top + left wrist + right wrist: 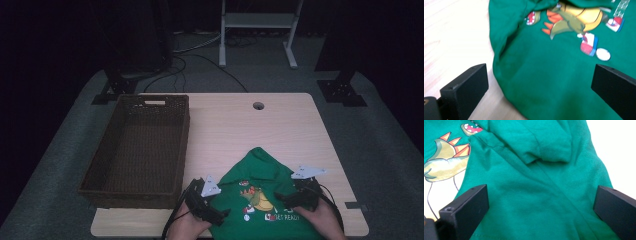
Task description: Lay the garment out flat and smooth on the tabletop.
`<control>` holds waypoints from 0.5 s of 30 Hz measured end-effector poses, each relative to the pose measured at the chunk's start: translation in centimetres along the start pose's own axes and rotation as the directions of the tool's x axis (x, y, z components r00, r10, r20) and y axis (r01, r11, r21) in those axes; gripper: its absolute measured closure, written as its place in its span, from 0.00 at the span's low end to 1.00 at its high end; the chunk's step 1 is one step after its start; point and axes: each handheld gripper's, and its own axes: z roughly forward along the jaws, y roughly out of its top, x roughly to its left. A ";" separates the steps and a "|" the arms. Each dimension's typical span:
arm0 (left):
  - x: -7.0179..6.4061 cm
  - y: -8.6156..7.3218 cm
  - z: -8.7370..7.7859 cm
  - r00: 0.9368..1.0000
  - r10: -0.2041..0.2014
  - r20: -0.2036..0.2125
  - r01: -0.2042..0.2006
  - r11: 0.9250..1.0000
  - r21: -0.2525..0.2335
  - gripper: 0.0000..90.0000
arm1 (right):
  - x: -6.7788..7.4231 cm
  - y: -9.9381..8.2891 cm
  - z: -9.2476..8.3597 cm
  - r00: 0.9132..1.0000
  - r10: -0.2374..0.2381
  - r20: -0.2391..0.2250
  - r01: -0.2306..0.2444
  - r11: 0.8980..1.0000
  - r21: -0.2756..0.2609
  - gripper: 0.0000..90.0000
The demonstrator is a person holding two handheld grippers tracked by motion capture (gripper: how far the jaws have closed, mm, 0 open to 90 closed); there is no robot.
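Observation:
A green T-shirt [260, 172] with a cartoon print lies crumpled at the table's near edge. My left gripper [216, 214] hovers at its left side, jaws wide apart. In the left gripper view the T-shirt [554, 75] lies below the open left gripper [540, 87], its left edge near the left jaw. My right gripper [284, 199] is over the shirt's right part, open too. In the right gripper view the right gripper [541, 210] spans a folded sleeve area of the T-shirt [536, 185], gripping nothing.
A brown wicker basket [137, 150] stands on the table's left side. The light wooden table [260, 125] has a cable hole [258, 105] near its far edge. Behind the table stand a white frame [257, 30] and floor cables.

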 end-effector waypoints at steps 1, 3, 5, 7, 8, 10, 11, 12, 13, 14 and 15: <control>0.1 0.2 0.0 1.000 0.002 0.000 -0.002 1.000 -0.003 0.00 | 0.0 0.0 0.0 1.000 0.000 0.000 0.000 1.000 0.000 0.00; 0.3 0.6 0.1 1.000 0.006 0.004 -0.006 1.000 -0.009 0.00 | 0.0 0.0 0.0 1.000 0.000 0.000 0.000 1.000 0.000 0.00; 0.4 0.8 0.1 1.000 0.004 0.007 -0.004 1.000 -0.013 0.00 | 0.0 0.0 0.0 1.000 0.000 0.000 0.000 1.000 0.000 0.00; 0.6 1.2 0.1 1.000 0.009 0.010 -0.008 1.000 -0.025 0.00 | 0.0 0.0 0.0 1.000 0.000 0.000 0.000 1.000 0.000 0.00; 0.7 1.3 0.1 1.000 0.011 0.008 -0.011 1.000 -0.028 0.00 | 0.0 0.0 0.0 1.000 0.000 0.000 0.000 1.000 0.000 0.00; 0.8 1.5 0.1 1.000 0.011 0.007 -0.011 0.999 -0.035 0.00 | 0.0 0.0 0.0 1.000 0.000 0.000 0.000 1.000 0.000 0.00; 0.9 1.6 0.2 1.000 0.009 0.009 -0.009 0.999 -0.039 0.00 | 0.0 0.0 0.0 1.000 0.000 0.000 0.000 1.000 0.000 0.00; 0.9 1.7 0.2 1.000 0.009 0.009 -0.009 0.999 -0.040 0.00 | 0.0 0.0 0.0 1.000 0.000 0.000 0.000 1.000 0.000 0.00; 1.0 1.8 0.2 1.000 0.010 0.010 -0.010 0.999 -0.042 0.00 | 0.0 0.0 0.0 1.000 0.000 0.000 0.000 1.000 0.000 0.00; 1.1 2.0 0.2 1.000 0.009 0.014 -0.009 0.999 -0.047 0.00 | 0.0 0.0 0.0 1.000 0.000 0.000 0.000 1.000 0.000 0.00; 1.1 2.1 0.2 1.000 0.008 0.018 -0.007 0.999 -0.049 0.00 | 0.0 0.0 0.0 1.000 0.000 0.000 0.000 1.000 0.000 0.00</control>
